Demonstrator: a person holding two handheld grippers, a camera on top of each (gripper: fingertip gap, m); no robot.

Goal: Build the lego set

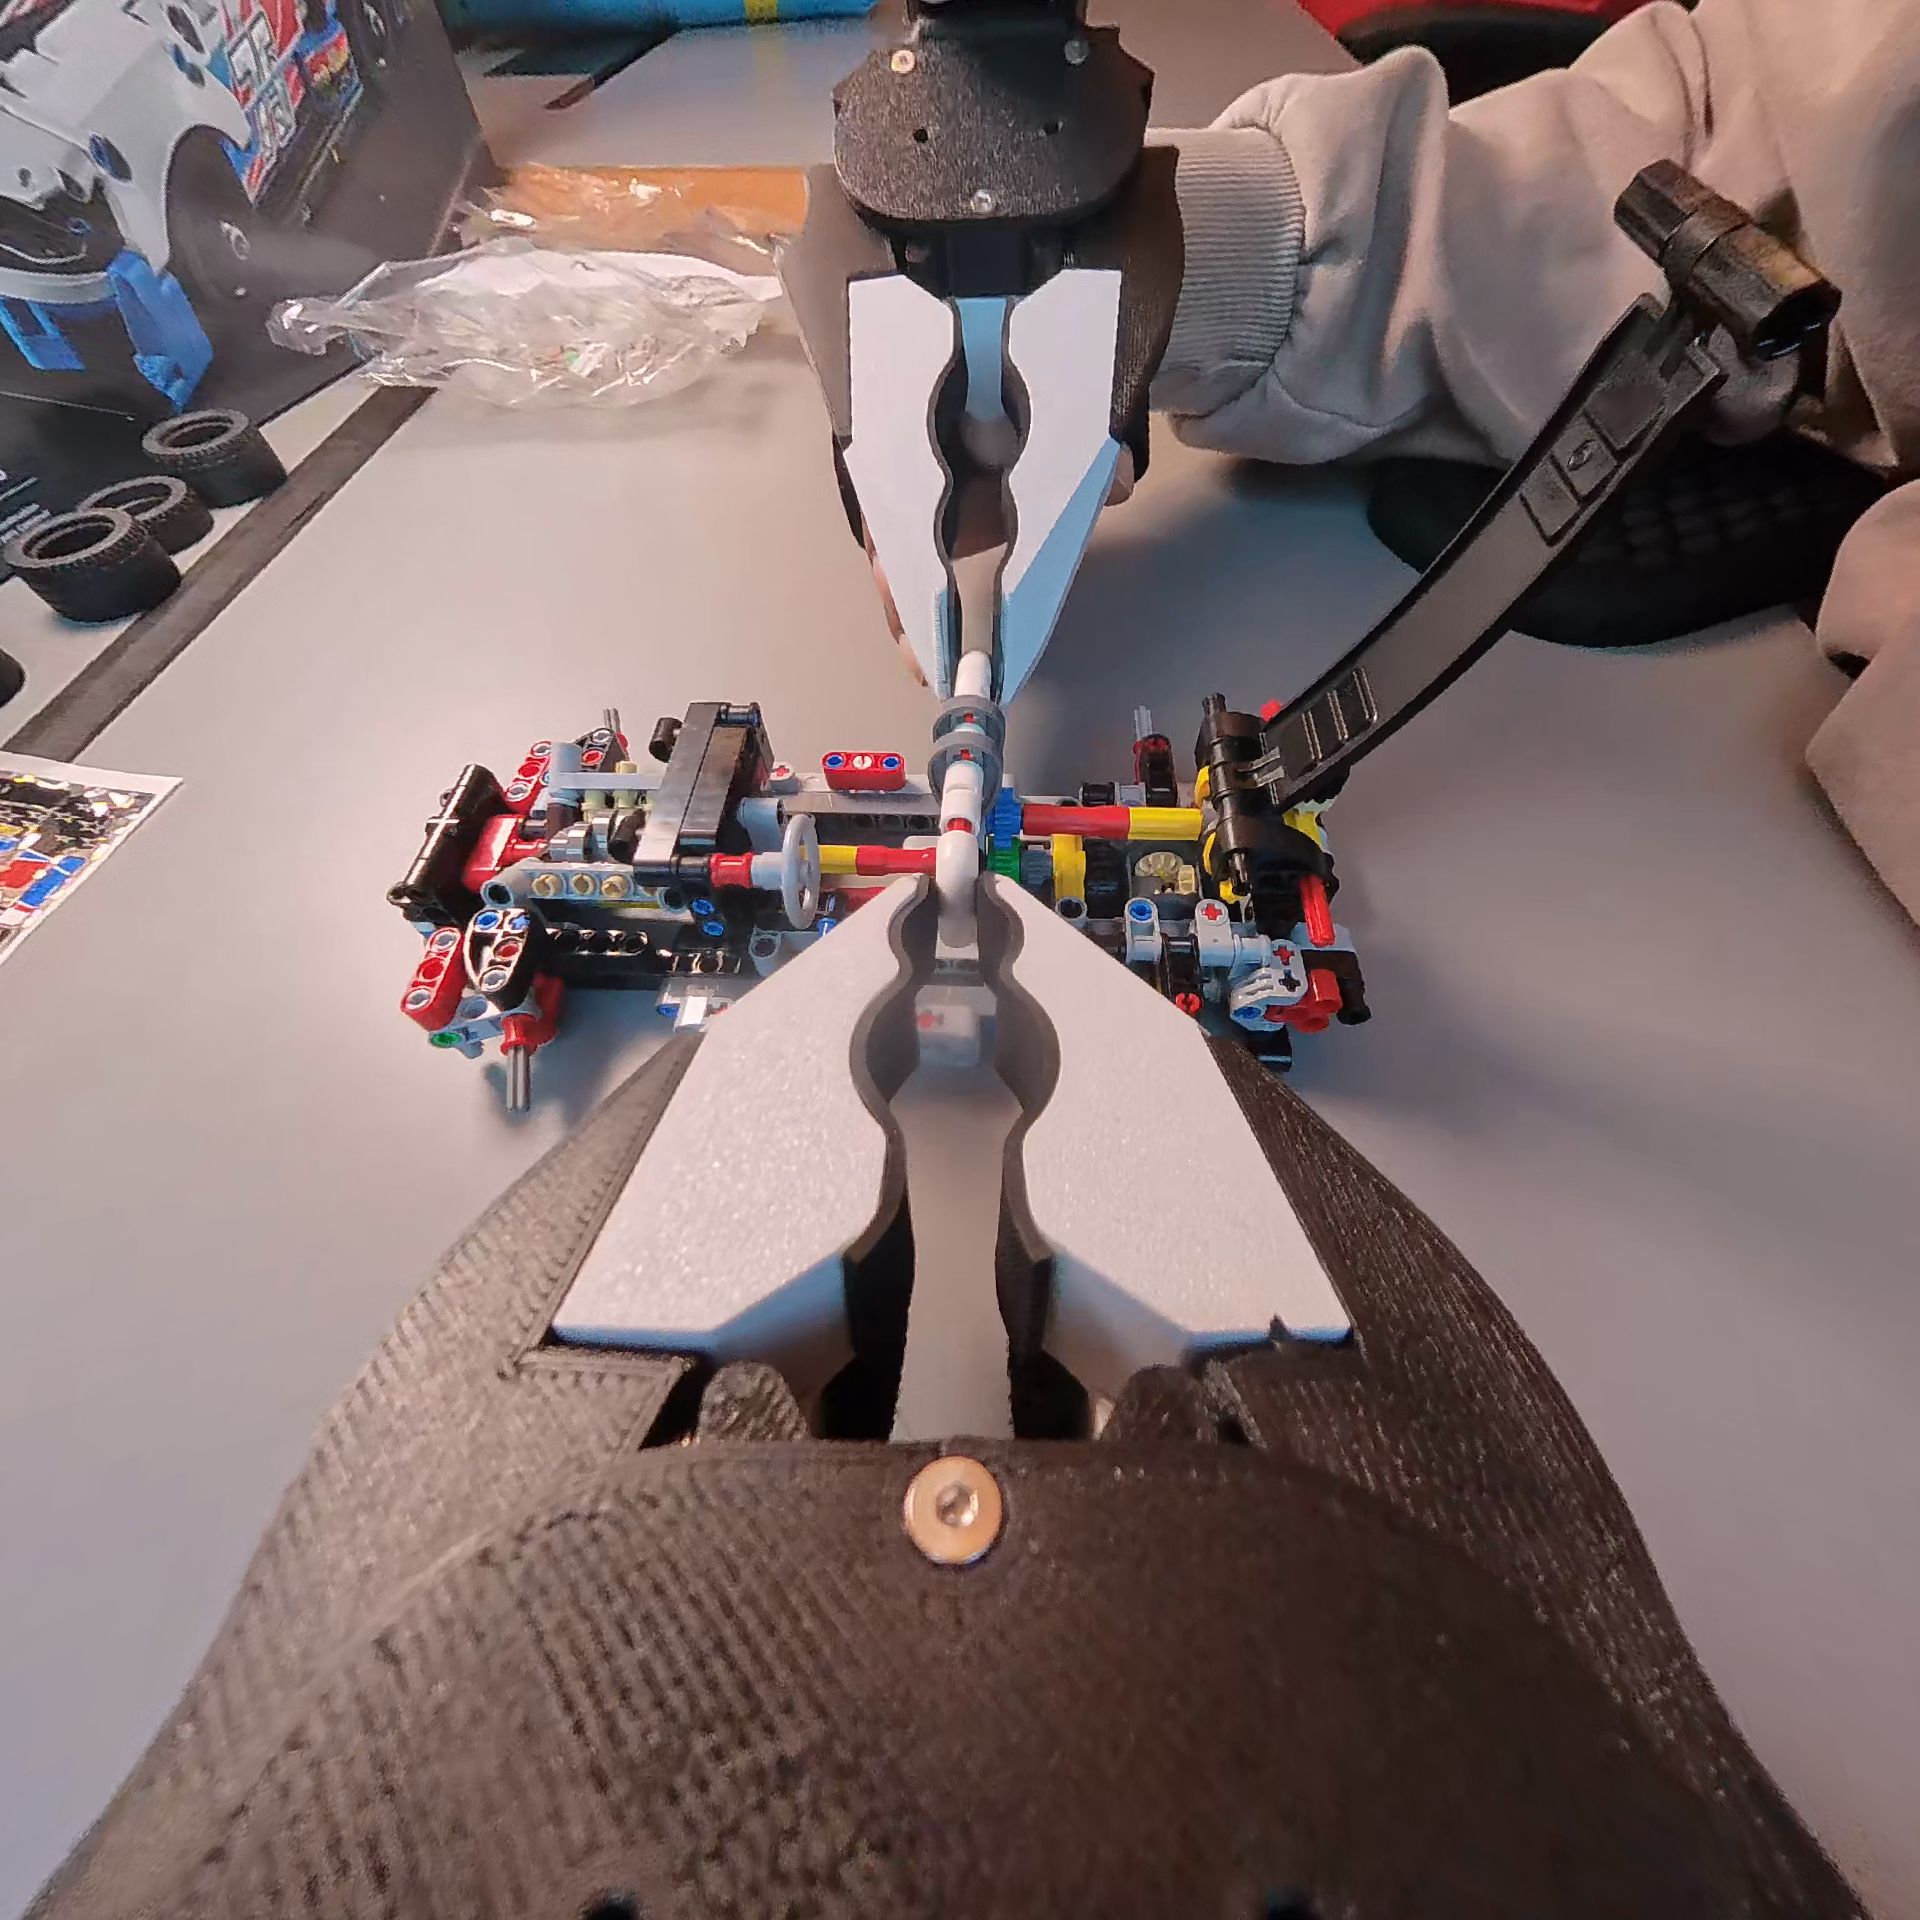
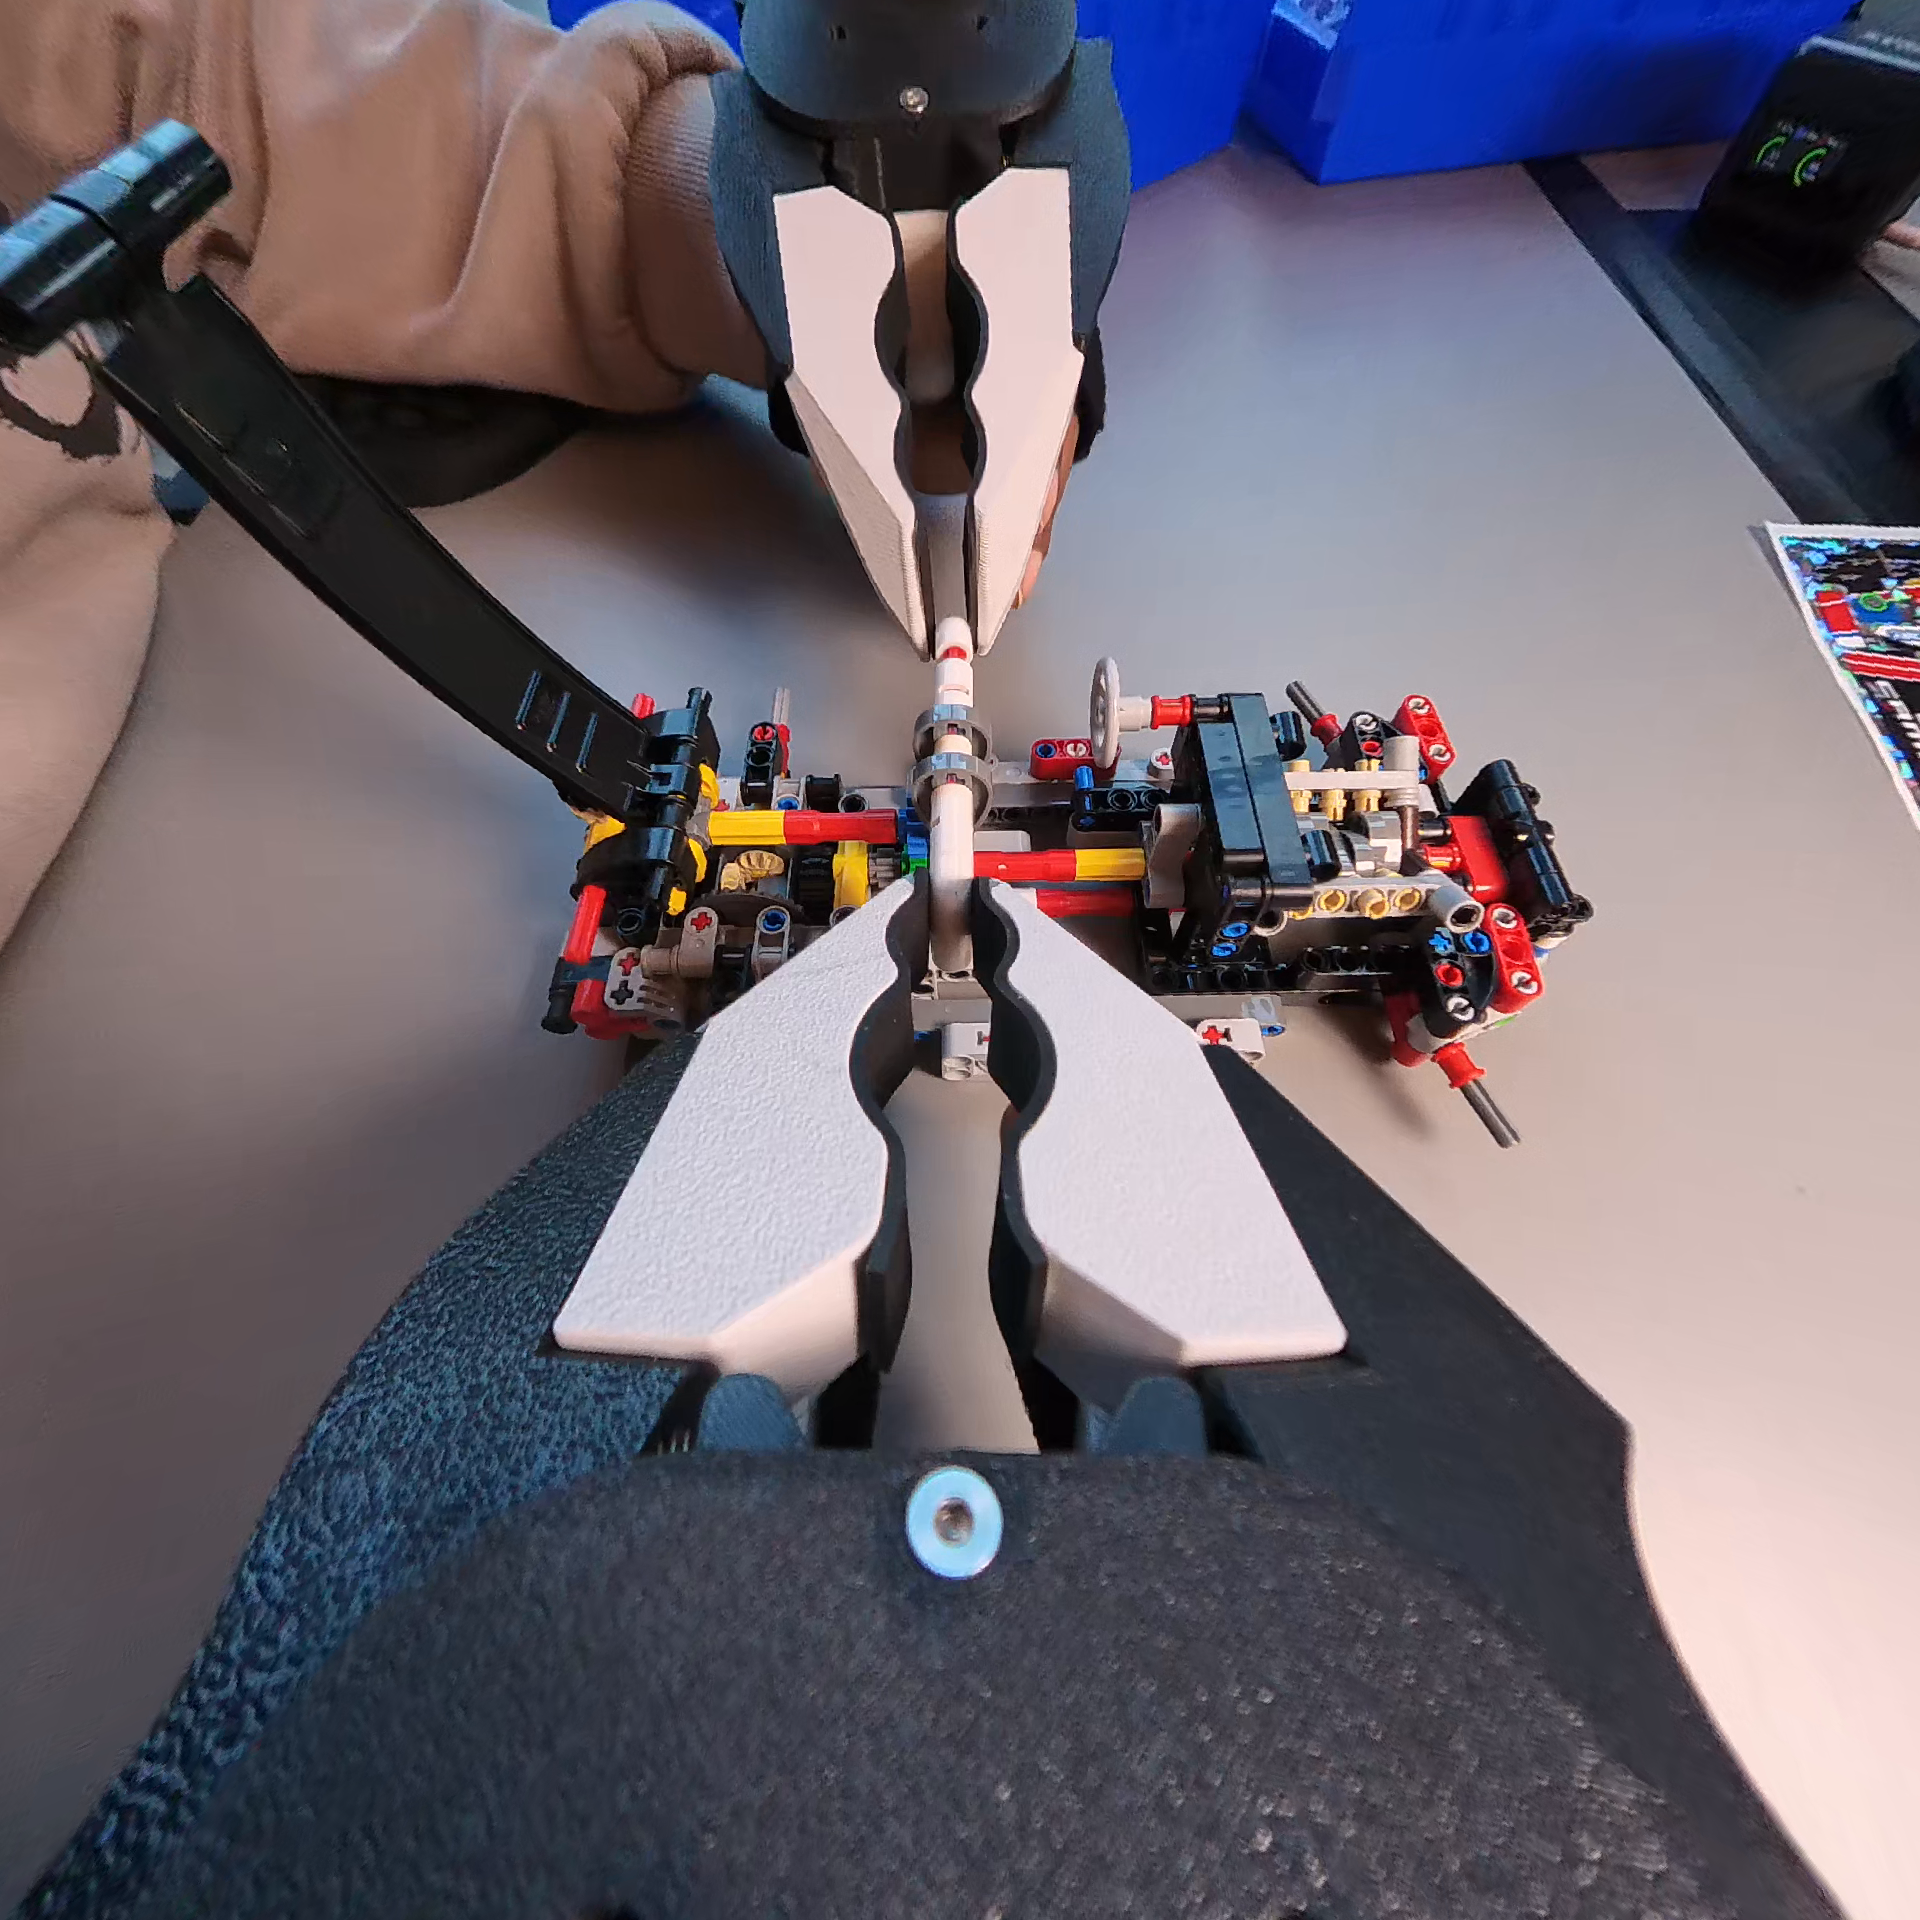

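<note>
A half-built Lego Technic car chassis (image 1: 883, 883) lies lengthways on a grey table (image 1: 520, 1351), and two hand-held grippers meet over its middle from opposite sides.

Across the middle of the chassis arches a white roll-bar-like piece (image 1: 961, 821), made of white tube sections with two grey ring connectors. The left gripper (image 1: 951, 894) reaches in from the chassis's near side in its own view. Its grey fingers (image 1: 790, 1091) are nearly closed and pinch the near end of the white piece, just above a light grey connector block (image 1: 948, 1023) at the chassis edge. The right gripper (image 2: 945, 894) comes from the opposite side, its fingers (image 2: 769, 1101) likewise almost shut around the other end of the same white piece.

A long black strap-like part (image 1: 1455, 582) rises from the black end of the chassis toward the person's beige sleeve (image 1: 1455, 260). Farther from the chassis lie three black tyres (image 1: 156, 509), a clear plastic bag (image 1: 520, 322), the set's box (image 1: 156, 156) and a sticker sheet (image 1: 62, 842).

The step in hand appears to be seating the white arch across the chassis. The next move probably calls for even downward pressure from both grippers, so both ends enter their sockets together without the arch twisting or the chassis sliding on the table.
</note>
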